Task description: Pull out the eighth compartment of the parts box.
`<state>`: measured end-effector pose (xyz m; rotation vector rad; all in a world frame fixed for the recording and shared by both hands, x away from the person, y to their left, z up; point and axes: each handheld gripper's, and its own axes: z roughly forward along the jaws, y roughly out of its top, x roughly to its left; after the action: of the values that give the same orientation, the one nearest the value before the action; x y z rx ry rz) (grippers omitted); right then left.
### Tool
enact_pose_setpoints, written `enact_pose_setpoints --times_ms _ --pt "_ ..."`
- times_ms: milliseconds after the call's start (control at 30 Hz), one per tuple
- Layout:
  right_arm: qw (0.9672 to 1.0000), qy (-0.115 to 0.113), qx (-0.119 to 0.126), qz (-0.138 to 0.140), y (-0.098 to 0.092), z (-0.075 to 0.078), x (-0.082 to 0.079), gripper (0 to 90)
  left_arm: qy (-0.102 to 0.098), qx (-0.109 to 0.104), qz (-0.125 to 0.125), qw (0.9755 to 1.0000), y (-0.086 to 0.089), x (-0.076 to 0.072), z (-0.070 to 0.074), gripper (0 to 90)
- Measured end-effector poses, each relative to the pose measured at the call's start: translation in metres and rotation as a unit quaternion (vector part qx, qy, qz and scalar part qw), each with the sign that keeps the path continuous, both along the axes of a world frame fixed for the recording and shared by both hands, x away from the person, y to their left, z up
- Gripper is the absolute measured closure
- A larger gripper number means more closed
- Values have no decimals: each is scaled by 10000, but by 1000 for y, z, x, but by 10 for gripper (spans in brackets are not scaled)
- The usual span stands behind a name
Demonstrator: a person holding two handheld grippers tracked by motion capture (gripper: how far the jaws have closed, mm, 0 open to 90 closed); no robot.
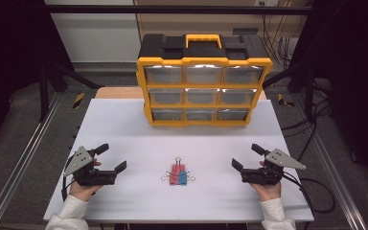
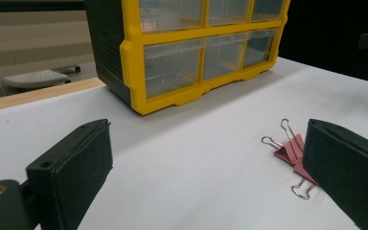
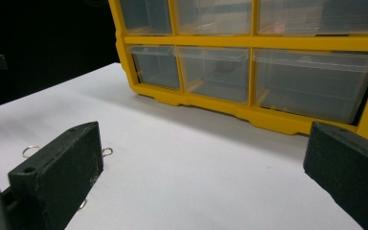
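- Your left gripper (image 1: pixel 112 159) and right gripper (image 1: pixel 247 158) rested on the white table (image 1: pixel 124 129), both jaws spread wide, holding nothing.
- The binder clips (image 1: pixel 178 176) lay between your grippers, touching neither.
- The drawer cabinet (image 1: pixel 203 81) stood well beyond both.

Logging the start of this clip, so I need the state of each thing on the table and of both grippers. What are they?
Drawer cabinet: upright at the table's far side, all nine drawers shut.
Binder clips: lying loose in a small cluster, red and blue, between the grippers, untouched.
Left gripper: open, nothing between its jaws.
Right gripper: open, nothing between its jaws.
Table: white top.
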<state>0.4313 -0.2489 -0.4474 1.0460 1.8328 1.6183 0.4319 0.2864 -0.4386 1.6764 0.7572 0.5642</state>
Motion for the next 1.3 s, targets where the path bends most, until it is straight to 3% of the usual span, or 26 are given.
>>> enact_pose_setpoints --times_ms 467,633,1067,1300 --pt "10000 -62 7 -5 -1 3 1 3 23 23 7 10000 2 0 -2 29" --pt "9998 -91 -145 -29 0 7 3 4 59 46 21 10000 2 1 -4 29" --pt "9965 -272 -785 99 22 24 10 18 75 94 8 9999 1 2 -5 29" --pt "9919 -407 -1199 86 31 32 15 37 93 111 17 9999 1 2 -6 29"
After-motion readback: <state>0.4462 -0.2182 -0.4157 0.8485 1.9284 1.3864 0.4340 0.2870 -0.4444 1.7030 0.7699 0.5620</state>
